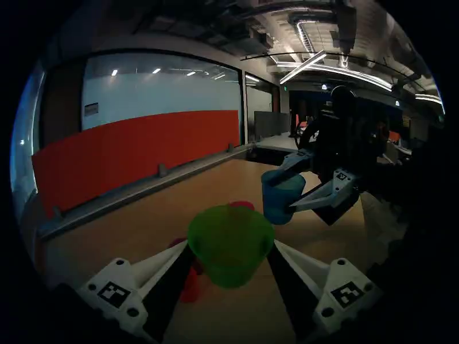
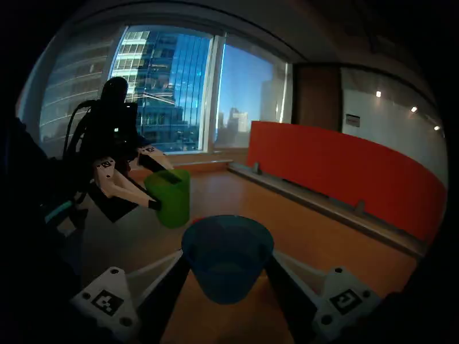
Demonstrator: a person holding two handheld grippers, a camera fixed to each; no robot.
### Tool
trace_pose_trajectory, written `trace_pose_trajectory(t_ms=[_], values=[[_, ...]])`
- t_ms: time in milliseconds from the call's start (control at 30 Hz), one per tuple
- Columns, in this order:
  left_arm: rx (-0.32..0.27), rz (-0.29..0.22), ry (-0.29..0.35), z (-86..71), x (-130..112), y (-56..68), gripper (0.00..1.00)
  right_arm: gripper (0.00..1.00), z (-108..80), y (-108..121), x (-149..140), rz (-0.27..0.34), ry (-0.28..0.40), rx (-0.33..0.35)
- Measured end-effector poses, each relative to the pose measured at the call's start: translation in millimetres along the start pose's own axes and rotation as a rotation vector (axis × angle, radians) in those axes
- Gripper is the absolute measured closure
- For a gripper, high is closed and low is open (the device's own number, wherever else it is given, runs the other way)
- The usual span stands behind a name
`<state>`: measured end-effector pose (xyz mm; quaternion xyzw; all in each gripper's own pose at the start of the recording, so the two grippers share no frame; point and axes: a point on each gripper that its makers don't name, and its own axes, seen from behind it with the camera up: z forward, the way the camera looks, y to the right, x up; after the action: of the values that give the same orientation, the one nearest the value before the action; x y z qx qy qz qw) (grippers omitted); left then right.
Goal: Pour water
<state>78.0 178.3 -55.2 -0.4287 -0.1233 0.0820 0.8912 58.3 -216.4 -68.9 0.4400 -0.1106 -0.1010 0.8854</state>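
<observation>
A green cup (image 1: 231, 245) is held upright above the wooden table, and my left gripper (image 1: 231, 255) is shut on it. My right gripper (image 2: 227, 265) is shut on a blue cup (image 2: 227, 258), also upright and lifted. In the left gripper view the blue cup (image 1: 281, 196) hangs to the right and farther off, clamped in the right gripper (image 1: 294, 184). In the right gripper view the green cup (image 2: 169, 196) sits at the left in the left gripper (image 2: 154, 184). The two cups are apart. A red cup (image 1: 192, 284) stands on the table under the green cup, mostly hidden.
The wooden table (image 1: 172, 218) runs to a low rail and a red wall panel (image 1: 137, 149). Tall windows (image 2: 166, 86) with buildings outside lie behind the left gripper. A dark-clothed person (image 1: 350, 143) holds the grippers.
</observation>
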Motion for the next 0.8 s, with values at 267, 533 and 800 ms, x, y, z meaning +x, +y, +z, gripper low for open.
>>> trace_pose_trajectory(t_ms=[267, 533, 800], values=[[0.008, -0.005, 0.069, -8.5, 25, -2.4, 0.15, 0.12, -3.0, 2, 16, -0.004, 0.045, -0.017], [0.011, -0.009, 0.152, -14.8, 52, -1.3, 0.15, 0.11, -6.4, 4, 30, -0.007, 0.083, -0.024], [-0.001, -0.03, 0.212, -17.7, 69, 2.0, 0.14, 0.11, -6.7, 8, 36, -0.012, 0.105, -0.038]])
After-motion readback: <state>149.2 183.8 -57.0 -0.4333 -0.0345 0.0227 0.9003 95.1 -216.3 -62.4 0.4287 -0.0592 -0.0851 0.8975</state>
